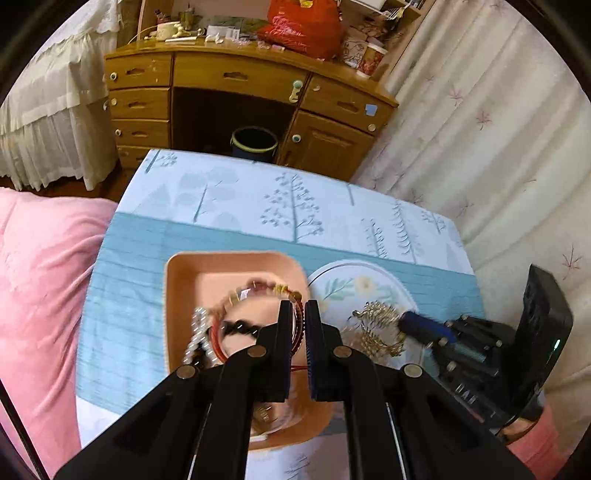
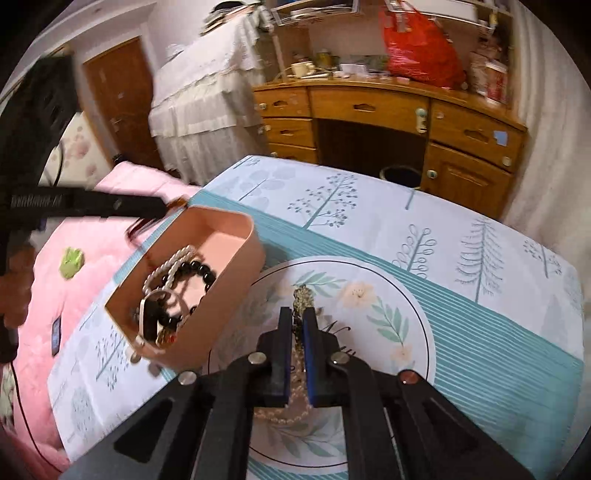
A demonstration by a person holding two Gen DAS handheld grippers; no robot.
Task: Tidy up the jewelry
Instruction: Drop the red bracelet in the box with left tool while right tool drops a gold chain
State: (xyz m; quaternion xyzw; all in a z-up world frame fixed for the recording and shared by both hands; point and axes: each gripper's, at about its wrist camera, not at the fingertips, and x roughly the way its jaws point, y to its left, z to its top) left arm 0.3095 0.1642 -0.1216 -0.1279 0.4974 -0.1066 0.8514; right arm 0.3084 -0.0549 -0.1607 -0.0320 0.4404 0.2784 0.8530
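The left gripper [image 1: 299, 314] is pinched on a red bangle [image 1: 295, 332] over the pink box [image 1: 177, 295], which holds pearls [image 2: 173, 258] and black beads [image 2: 199, 271]. The right gripper [image 2: 297, 317] is clamped on a gold chain [image 2: 303, 295] above the floral plate [image 2: 406, 295] beside the box, mid-table.

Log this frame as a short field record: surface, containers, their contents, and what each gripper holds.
surface: table with tree-print cloth
container 1: pink tray, holding black bead bracelet, pearl strand and other pieces
container 2: floral plate, right of the tray
left gripper: over the tray, jaws nearly closed on a red cord bracelet with mixed beads
right gripper: over the plate, jaws closed on a gold chain piece; a pearl necklace lies under it
background: wooden desk, red bag
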